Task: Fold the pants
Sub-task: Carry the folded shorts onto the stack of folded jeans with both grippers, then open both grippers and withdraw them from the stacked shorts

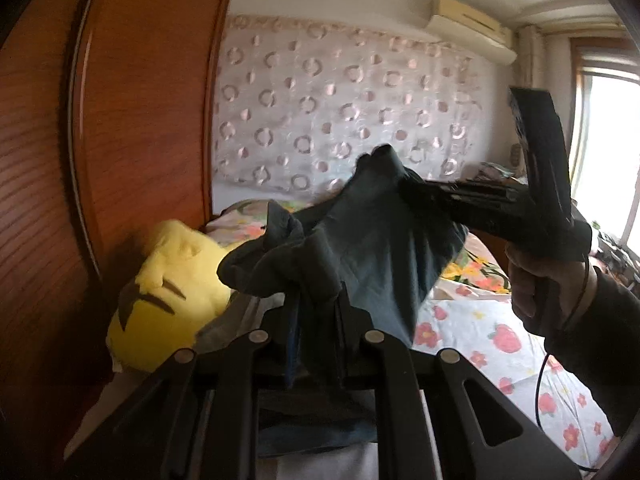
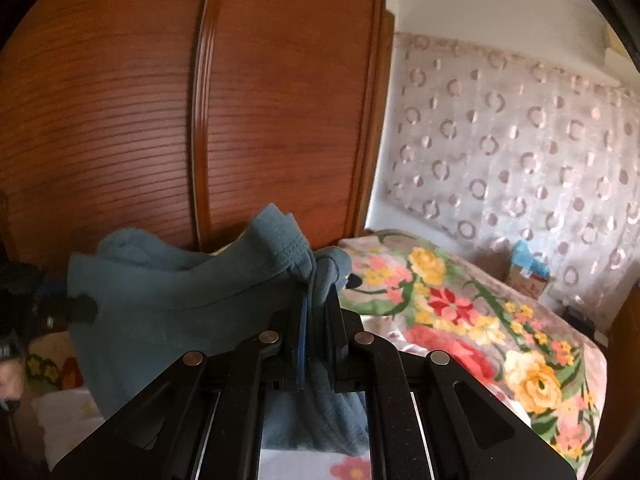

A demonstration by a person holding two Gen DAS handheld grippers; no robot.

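Dark teal pants hang in the air above the bed, stretched between both grippers. My left gripper is shut on a bunched edge of the fabric. In the left wrist view my right gripper comes in from the right, held by a hand, and pinches another edge of the pants. In the right wrist view the right gripper is shut on the waistband end of the pants, which drape off to the left. The left gripper shows dimly at the far left edge of that cloth.
A yellow plush toy lies on the bed by the wooden wardrobe. Floral bedding and a flowered blanket cover the bed. A patterned curtain hangs behind. A window is at the right.
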